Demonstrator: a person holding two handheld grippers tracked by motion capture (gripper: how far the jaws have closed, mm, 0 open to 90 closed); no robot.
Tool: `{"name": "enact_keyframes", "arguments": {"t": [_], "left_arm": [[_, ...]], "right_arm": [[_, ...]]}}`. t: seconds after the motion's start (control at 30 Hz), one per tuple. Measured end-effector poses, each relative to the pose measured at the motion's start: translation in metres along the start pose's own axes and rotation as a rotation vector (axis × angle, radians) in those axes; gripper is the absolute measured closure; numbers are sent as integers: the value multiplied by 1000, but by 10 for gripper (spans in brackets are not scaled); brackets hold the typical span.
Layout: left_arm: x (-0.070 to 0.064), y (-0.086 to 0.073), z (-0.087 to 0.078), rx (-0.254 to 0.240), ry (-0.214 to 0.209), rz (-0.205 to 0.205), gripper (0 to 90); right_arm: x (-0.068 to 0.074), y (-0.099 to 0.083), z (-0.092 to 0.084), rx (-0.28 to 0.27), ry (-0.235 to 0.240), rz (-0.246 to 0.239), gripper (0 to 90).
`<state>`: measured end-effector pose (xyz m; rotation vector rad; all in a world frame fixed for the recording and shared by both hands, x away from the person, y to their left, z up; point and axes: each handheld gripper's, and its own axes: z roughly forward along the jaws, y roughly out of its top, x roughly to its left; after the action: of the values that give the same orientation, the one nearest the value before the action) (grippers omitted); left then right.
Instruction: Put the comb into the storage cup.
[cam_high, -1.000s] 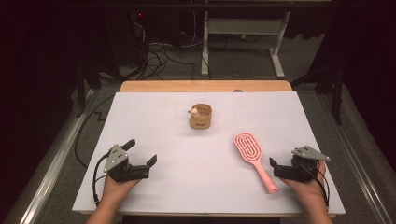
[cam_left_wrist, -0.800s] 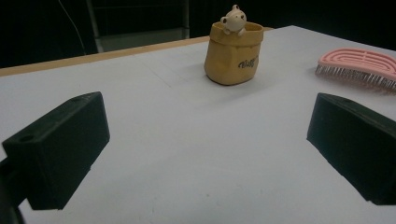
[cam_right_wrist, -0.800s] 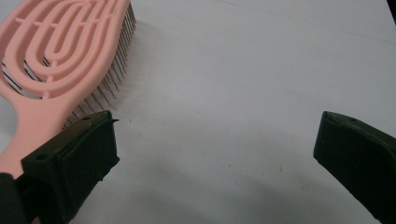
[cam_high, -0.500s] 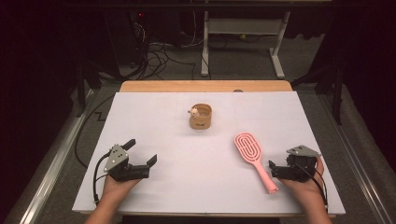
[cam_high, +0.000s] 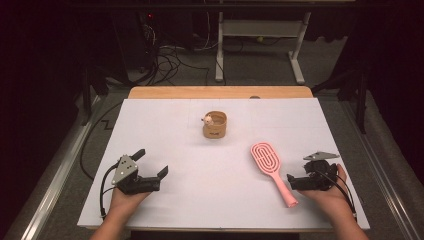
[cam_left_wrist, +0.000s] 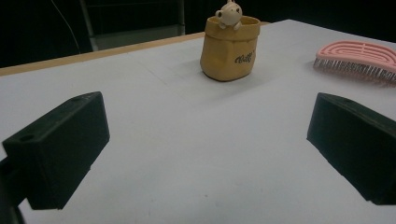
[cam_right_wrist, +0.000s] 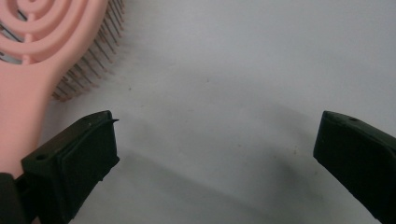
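A pink hairbrush (cam_high: 268, 160) lies bristles down on the white table (cam_high: 200, 200), its handle pointing toward the near right. My right gripper (cam_high: 298, 172) rests just right of that handle, open and empty. In the right gripper view the brush (cam_right_wrist: 28, 70) lies beside the left jaw, outside the open gap of the right gripper (cam_right_wrist: 219, 154). My left gripper (cam_high: 151, 162) sits open at the near left, holding nothing. From the left gripper (cam_left_wrist: 205, 154) I see a tan pot (cam_left_wrist: 231, 46) ahead and the brush (cam_left_wrist: 359, 56) at the right.
The tan pot (cam_high: 215, 125), with a small figure on its rim, stands at the table's middle back. A wooden strip (cam_high: 220, 92) runs along the far edge. Beyond it are cables and a stand's legs (cam_high: 260, 50) on the floor.
My right gripper has edged left, closer to the brush handle. The left gripper, the brush and the pot have stayed put.
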<state>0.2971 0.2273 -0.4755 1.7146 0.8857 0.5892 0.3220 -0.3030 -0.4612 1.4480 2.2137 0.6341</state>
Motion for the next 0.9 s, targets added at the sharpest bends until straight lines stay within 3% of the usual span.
{"name": "enact_keyframes", "arguments": {"t": [0.33, 0.5, 0.73, 0.9], "left_arm": [[0, -1, 0, 9, -3, -9, 0], [0, -1, 0, 8, -2, -10, 0], [0, -2, 0, 11, -5, -12, 0], [0, -2, 0, 13, -8, -9, 0]], "right_arm": [[3, 11, -14, 80, 10, -70, 4], [2, 14, -19, 112, 35, -77, 4], [7, 19, -25, 125, 64, -81, 4], [18, 26, -26, 133, 90, -100, 4]]}}
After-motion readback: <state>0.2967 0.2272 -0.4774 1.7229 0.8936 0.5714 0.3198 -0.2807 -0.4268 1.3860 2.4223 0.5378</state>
